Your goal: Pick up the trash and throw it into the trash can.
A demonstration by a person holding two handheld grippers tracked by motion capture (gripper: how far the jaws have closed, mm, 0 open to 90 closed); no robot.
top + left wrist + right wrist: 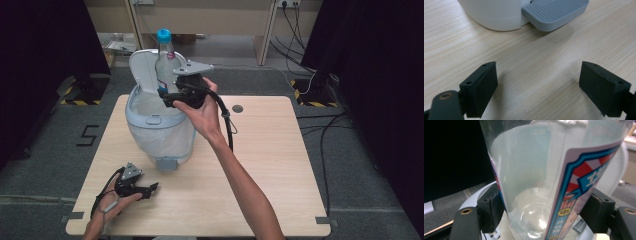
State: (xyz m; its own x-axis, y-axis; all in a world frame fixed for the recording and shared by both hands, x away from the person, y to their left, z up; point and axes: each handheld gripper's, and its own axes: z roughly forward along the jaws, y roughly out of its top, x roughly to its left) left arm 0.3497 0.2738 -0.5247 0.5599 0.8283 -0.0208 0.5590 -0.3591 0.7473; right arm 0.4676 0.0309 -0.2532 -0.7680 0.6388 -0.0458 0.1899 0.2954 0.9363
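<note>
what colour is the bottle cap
Light blue, on the bottle cap; the high view shows it best.

We are noting a clear, glossy plastic bottle (pixel 529 182) with a smooth wall, a printed glossy label wrapping it and a blue plastic cap (pixel 163 35). We are seeing a pale grey-white plastic pedal bin (pixel 160 127), smooth and satin in finish, its grey pedal (pixel 555 12) showing a ribbed matt surface. The light wooden table (pixel 270 165) is showing fine grain, matt. The black jaws of the right gripper (pixel 544 213) and left gripper (pixel 539 90) are looking like matt, slightly rough plastic.
</note>
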